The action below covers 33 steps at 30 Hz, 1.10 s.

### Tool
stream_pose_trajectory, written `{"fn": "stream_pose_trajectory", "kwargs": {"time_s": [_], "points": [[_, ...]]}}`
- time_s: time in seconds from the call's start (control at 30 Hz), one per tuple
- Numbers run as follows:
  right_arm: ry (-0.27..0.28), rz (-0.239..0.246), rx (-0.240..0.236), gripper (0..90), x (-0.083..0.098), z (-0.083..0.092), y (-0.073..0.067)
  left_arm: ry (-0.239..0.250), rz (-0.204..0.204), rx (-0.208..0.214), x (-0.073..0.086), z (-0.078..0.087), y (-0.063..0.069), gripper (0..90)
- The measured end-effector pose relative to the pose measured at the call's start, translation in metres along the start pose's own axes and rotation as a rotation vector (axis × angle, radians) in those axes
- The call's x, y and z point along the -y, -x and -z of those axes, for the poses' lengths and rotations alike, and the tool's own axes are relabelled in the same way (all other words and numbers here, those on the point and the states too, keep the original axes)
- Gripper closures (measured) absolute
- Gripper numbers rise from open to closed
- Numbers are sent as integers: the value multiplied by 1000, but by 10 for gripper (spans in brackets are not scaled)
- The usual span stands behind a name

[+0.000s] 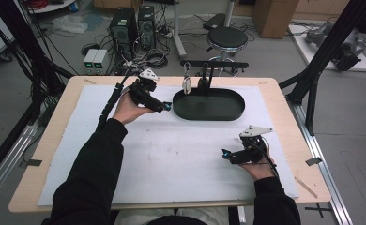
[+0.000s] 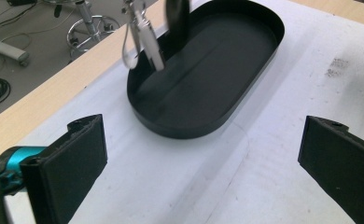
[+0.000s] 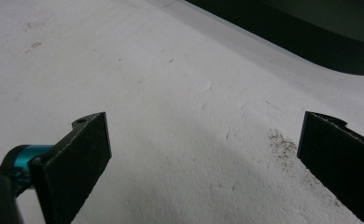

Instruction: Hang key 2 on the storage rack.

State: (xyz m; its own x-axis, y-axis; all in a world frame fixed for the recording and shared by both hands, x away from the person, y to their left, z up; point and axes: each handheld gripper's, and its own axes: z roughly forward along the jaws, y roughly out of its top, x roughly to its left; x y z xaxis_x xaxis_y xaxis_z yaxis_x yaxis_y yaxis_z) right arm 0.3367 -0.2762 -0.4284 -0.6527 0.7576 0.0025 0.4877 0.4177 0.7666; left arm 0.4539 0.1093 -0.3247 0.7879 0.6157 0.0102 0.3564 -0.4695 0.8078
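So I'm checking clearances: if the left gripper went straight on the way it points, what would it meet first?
Most likely the near rim of the black oval tray, straight ahead between the left gripper's open jaws; depth is uncertain.

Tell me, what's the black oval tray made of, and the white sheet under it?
The black oval tray looks like matte plastic or painted metal: smooth, thin walls, a dull sheen. The white sheet seems foam or felt-like, with a grainy, dented, scuffed surface.

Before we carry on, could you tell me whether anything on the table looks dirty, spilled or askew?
Only small things: a patch of dark specks soils the white mat near the right gripper. The black tray sits flat and square on the mat.
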Motion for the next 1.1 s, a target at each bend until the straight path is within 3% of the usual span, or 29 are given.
{"fn": "stream_pose_trajectory", "kwargs": {"time_s": [0.27, 0.57, 0.8, 1.1], "points": [[-3, -3, 3, 20, 1, 0, -1, 15, 41, -27, 23, 23, -10, 17], [-10, 0, 0, 20, 1, -1, -2, 39, 116, -66, 52, 50, -27, 17], [-10, -3, 2, 20, 1, -1, -2, 63, 152, -84, 77, 67, -28, 17], [1, 6, 10, 20, 1, 0, -2, 81, 167, -106, 104, 88, -22, 17]]}}
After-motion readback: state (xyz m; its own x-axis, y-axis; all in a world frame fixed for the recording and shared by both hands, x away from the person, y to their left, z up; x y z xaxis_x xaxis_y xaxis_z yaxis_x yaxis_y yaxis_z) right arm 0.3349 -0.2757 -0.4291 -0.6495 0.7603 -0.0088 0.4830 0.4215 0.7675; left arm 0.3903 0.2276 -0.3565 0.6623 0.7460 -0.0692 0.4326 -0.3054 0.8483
